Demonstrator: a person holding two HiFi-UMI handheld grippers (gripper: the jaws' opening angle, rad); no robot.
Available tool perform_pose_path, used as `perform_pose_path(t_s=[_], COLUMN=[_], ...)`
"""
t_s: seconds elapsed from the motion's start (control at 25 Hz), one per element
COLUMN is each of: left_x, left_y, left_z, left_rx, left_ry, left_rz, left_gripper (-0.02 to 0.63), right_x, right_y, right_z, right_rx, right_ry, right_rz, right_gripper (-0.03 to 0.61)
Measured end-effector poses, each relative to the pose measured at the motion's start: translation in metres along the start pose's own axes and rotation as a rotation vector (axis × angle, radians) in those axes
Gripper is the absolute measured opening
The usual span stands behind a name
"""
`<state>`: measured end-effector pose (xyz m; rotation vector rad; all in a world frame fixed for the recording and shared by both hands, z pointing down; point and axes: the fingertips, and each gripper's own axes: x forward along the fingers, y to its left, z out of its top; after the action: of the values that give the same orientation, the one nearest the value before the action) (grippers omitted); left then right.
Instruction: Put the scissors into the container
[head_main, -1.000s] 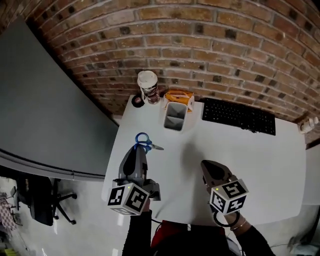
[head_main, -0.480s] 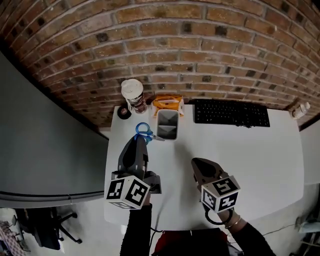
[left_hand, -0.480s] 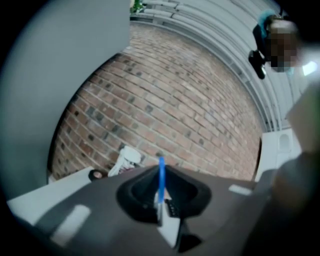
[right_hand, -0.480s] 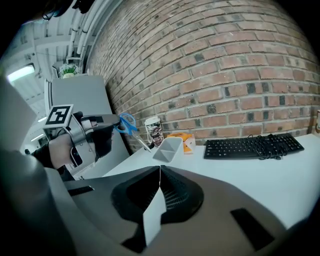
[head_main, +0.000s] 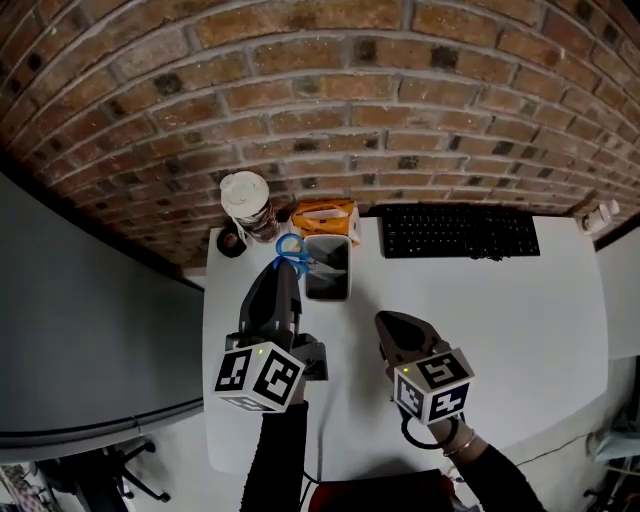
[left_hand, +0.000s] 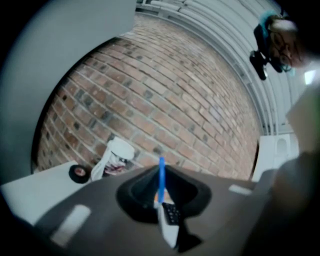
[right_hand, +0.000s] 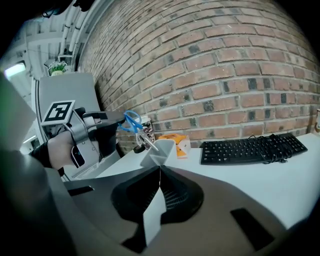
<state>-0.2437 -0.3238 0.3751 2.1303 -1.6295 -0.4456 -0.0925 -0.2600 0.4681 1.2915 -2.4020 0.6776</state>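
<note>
The blue-handled scissors (head_main: 289, 246) hang in the air, with my left gripper (head_main: 283, 266) shut on them. In the right gripper view the scissors (right_hand: 132, 121) tilt with their blades pointing down at the grey container (right_hand: 159, 151), the tips just above its left rim. The container (head_main: 343, 290) stands open-topped on the white table, right of the left gripper. In the left gripper view a blue strip of the scissors (left_hand: 161, 176) shows between the jaws. My right gripper (head_main: 388, 326) sits shut with nothing in it, nearer to me than the container.
A lidded paper cup (head_main: 246, 203) and a black tape roll (head_main: 230, 242) stand at the table's back left. An orange packet (head_main: 322, 214) lies behind the container. A black keyboard (head_main: 458, 231) lies along the brick wall at the right.
The left gripper has carried the scissors from the middle of the table's left side back to the container's left rim. The right gripper stayed put.
</note>
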Motion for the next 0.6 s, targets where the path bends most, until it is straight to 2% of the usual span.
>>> perform_pose_path(t_s=[0.6], left_x=[0.04], left_y=[0.029], left_z=[-0.043], left_rx=[-0.053], left_ry=[0.071], left_rz=[0.02], left_gripper=[0.032], right_x=[0.036], right_y=[-0.018], right_z=[-0.009], right_rx=[0.032], right_ry=[0.043], right_rz=[-0.013], right_gripper=[0.009])
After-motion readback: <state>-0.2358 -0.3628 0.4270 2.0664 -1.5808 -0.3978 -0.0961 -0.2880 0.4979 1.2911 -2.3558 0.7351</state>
